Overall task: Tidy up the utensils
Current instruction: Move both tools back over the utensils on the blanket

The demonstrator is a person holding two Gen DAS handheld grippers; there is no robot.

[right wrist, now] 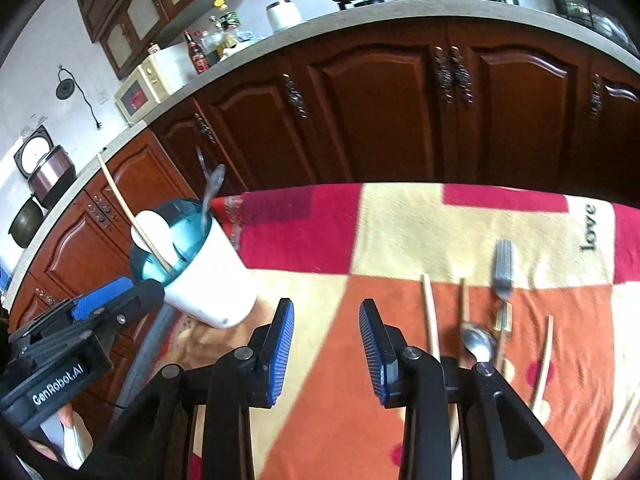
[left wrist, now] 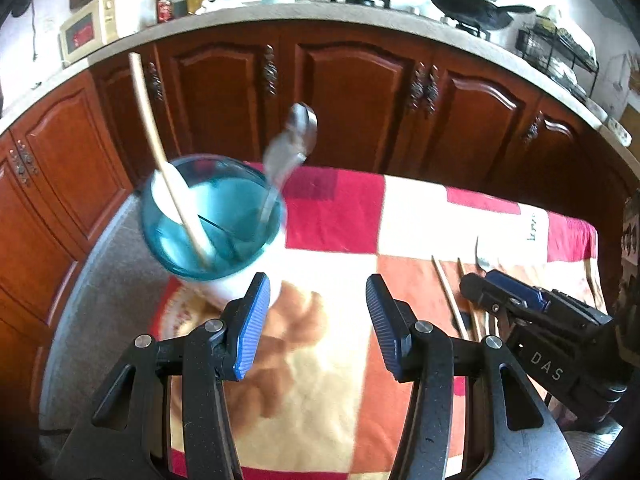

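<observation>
A white cup with a blue inside [left wrist: 212, 220] [right wrist: 208, 276] stands at the table's far left corner. It holds a long wooden stick [left wrist: 148, 120], a white spoon-like piece [right wrist: 154, 234] and a metal spoon [left wrist: 298, 132] with its bowl up. My left gripper [left wrist: 316, 320] [right wrist: 120, 300] is open and holds nothing; its left finger is close beside the cup's base. My right gripper [right wrist: 326, 344] [left wrist: 516, 300] is open too, over bare cloth. To its right lie a fork [right wrist: 503, 268], a metal spoon [right wrist: 476, 344] and wooden chopsticks [right wrist: 430, 316].
A red, orange and cream checked cloth [right wrist: 400, 232] covers the table. Dark wooden cabinets [left wrist: 352, 92] run behind it under a grey counter with a microwave [left wrist: 90, 28], bottles and pans. Grey floor [left wrist: 92, 288] shows left of the table.
</observation>
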